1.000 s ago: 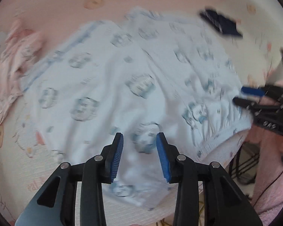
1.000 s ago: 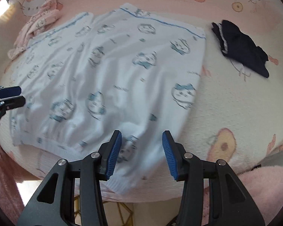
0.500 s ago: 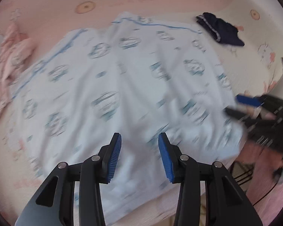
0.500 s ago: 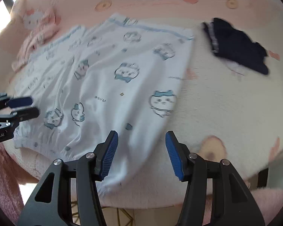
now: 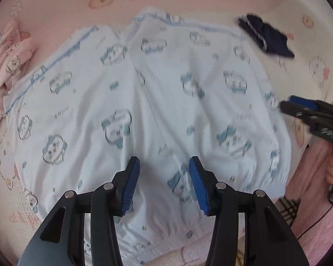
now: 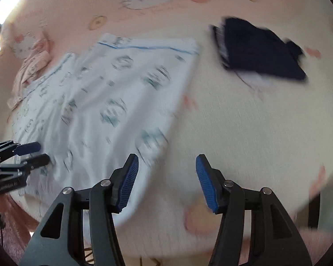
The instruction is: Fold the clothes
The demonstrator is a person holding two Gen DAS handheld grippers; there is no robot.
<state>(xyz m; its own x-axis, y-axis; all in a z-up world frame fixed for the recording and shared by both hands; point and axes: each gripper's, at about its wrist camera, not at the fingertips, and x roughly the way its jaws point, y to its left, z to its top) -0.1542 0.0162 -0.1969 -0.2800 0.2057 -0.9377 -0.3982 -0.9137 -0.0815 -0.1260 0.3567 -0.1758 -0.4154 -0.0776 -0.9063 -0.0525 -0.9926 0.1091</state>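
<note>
White pyjama trousers [image 5: 148, 102] with blue cartoon prints lie spread flat on the pink bed cover, waistband at the near edge. My left gripper [image 5: 164, 184] hovers over the waistband area; its jaws are opening and nothing is between them. My right gripper [image 6: 166, 181] hangs over the trousers' [image 6: 113, 102] right edge and the bare cover; its jaws are opening too and hold nothing. In the left wrist view the right gripper [image 5: 299, 105] shows at the right, held by a hand. The left gripper [image 6: 31, 154] shows at the left edge of the right wrist view.
A folded dark navy garment [image 6: 259, 51] lies on the cover to the right of the trousers, also seen as the navy garment [image 5: 266, 37]. A crumpled pink garment [image 5: 6, 66] lies at the far left. The bed's near edge [image 6: 188, 243] runs below the grippers.
Both grippers have opened wider. The right gripper has slid to the right, from over the waistband to the trousers' right edge. The left gripper has lifted slightly; the trousers lie flat.
</note>
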